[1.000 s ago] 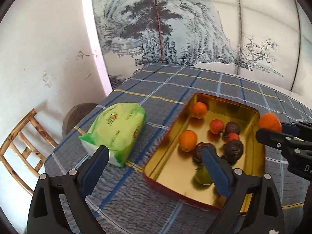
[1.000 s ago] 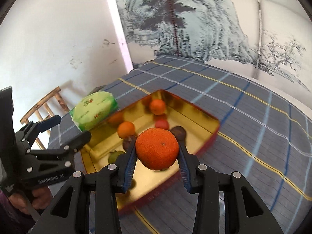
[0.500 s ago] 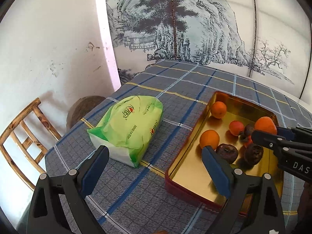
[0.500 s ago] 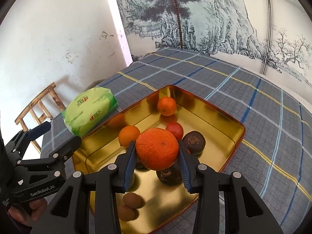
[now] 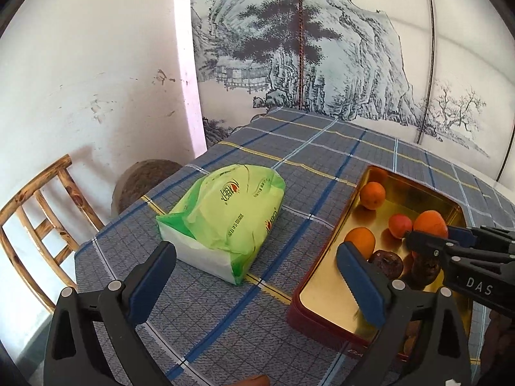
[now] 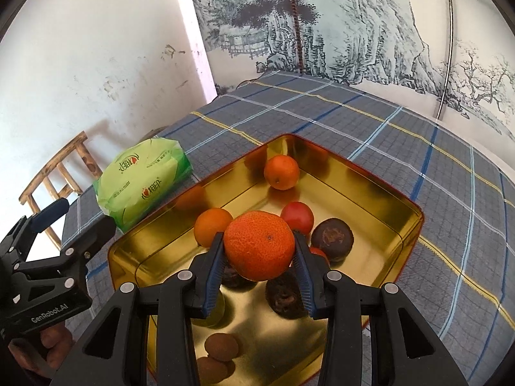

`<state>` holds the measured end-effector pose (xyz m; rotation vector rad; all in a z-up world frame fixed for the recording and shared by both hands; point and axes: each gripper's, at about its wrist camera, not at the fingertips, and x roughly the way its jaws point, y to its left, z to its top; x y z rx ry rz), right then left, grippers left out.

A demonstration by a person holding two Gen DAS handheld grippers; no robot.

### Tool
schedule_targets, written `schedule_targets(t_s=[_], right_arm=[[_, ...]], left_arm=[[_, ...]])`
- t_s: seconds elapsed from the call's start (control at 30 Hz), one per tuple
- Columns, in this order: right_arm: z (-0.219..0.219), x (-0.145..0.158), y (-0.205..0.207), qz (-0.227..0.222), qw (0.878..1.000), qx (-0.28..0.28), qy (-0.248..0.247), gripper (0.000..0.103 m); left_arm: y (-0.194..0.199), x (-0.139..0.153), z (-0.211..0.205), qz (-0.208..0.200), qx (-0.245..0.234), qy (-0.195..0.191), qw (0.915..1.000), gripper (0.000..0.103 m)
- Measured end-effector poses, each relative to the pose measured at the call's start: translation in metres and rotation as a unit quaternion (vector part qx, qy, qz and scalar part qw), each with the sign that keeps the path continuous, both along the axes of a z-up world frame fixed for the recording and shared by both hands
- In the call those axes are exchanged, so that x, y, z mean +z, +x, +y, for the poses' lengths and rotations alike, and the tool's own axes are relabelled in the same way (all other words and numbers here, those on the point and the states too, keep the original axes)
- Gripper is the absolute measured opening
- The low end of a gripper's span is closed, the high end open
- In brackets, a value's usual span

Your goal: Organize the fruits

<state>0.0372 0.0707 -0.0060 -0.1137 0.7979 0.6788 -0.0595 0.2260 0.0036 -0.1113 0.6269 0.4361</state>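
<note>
A gold tin tray point(image 6: 415, 212) with red outer walls sits on the checked tablecloth. It holds two oranges point(image 6: 281, 172), a red fruit point(image 6: 297, 217), dark brown fruits point(image 6: 331, 238), a green fruit and small brown ones. My right gripper point(image 6: 259, 241) is shut on a large orange point(image 6: 259, 249) and hangs just above the fruit in the tray's middle. It also shows in the left wrist view as the right gripper point(image 5: 431, 241) over the tray point(image 5: 418, 189). My left gripper point(image 5: 256, 251) is low over the cloth beside the tray's left wall, its jaws opening with nothing between them.
A green tissue pack point(image 5: 225, 215) lies on the cloth left of the tray. Past the table's left edge stand a wooden chair point(image 5: 38, 212) and a round stool point(image 5: 141, 180). A painted wall panel rises behind the table. A hand point(image 6: 48, 344) holds the left gripper.
My right gripper has carried the large orange forward and lower over the tray. My left gripper has shifted left, off the tray and toward the tissue pack.
</note>
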Motion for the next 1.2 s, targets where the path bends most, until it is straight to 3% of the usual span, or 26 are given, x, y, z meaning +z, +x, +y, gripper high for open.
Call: schedule_targets(t_s=[0.5,0.93,1.2], right_arm=[[0.013,-0.001,0.003,0.000,1.000,0.006,-0.004,0.043],[0.023,0.023,-0.015,-0.082,0.996,0.007,-0.039,0.048],[0.024,0.040,-0.032,-0.152,0.986,-0.004,-0.071,0.052]], left_arm=[[-0.005,0.005,-0.002,-0.016,-0.010,0.012,0.9998,0.102],[-0.010,0.016,-0.002,-0.035,-0.005,0.006,0.9994,0.102],[-0.014,0.024,-0.008,-0.040,-0.004,0.015,0.9991,0.102]])
